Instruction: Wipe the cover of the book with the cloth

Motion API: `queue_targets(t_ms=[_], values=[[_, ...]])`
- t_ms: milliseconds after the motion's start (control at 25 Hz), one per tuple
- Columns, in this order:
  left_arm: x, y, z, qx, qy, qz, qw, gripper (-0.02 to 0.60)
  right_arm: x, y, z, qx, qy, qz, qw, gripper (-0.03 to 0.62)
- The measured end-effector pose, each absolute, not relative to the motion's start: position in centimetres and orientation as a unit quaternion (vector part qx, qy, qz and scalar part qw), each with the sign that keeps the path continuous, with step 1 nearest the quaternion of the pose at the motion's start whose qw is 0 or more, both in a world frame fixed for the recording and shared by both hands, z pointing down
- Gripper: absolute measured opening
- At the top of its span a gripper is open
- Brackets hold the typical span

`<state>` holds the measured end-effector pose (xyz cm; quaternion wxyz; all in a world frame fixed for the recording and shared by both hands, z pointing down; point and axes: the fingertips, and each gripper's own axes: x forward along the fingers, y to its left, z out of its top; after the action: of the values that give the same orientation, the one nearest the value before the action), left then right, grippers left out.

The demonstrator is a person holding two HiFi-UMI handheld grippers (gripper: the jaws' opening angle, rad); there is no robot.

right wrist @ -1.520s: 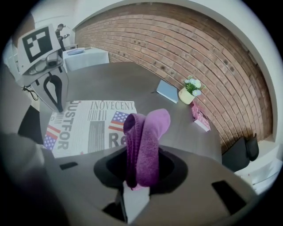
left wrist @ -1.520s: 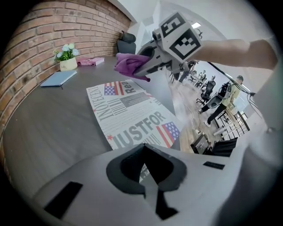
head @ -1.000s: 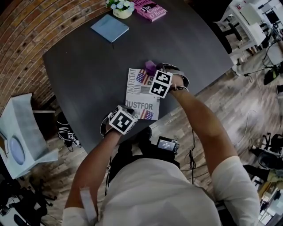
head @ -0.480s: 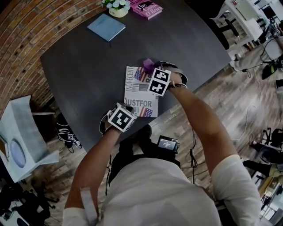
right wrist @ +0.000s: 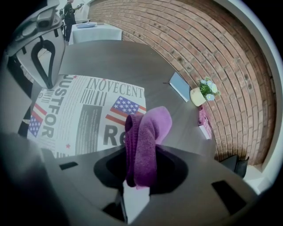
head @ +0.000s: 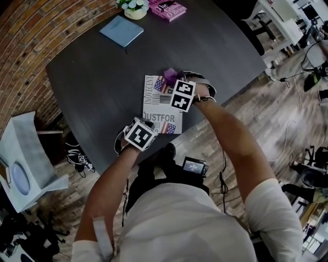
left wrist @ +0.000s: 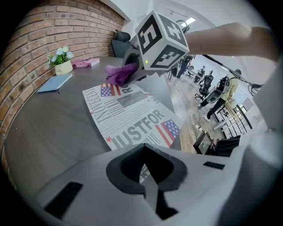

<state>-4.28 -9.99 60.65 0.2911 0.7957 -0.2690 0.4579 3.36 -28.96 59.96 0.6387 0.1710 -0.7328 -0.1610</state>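
While the right hand-held gripper (right wrist: 138, 174) clamps cloth (right wrist: 146, 137), book (right wrist: 84, 110) lies below.

In the head view, the marker cube of the right gripper (head: 173, 80) covers the far right corner of the book (head: 159, 110) and all but a purple tuft of the cloth (head: 169, 74). The cube of the left gripper (head: 147, 124) hides the book's near left corner. In the left gripper view, that gripper's own body cuts off the book's near edge. In the right gripper view, the cloth blocks the cover's print after "Re". Beyond the book, the pink book (head: 166, 8) and the flower pot (head: 135, 12) are cut by the top edge, and the pink book's title is too small to read.
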Motion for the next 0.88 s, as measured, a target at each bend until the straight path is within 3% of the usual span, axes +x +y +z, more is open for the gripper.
queue_targets(t_ms=[880], values=[[-4.3,-10.5,60.5,0.803,-0.272,0.46,0.266,0.008,2.6,-19.5,60.6,0.113,-0.741,-0.173,0.639,0.104]])
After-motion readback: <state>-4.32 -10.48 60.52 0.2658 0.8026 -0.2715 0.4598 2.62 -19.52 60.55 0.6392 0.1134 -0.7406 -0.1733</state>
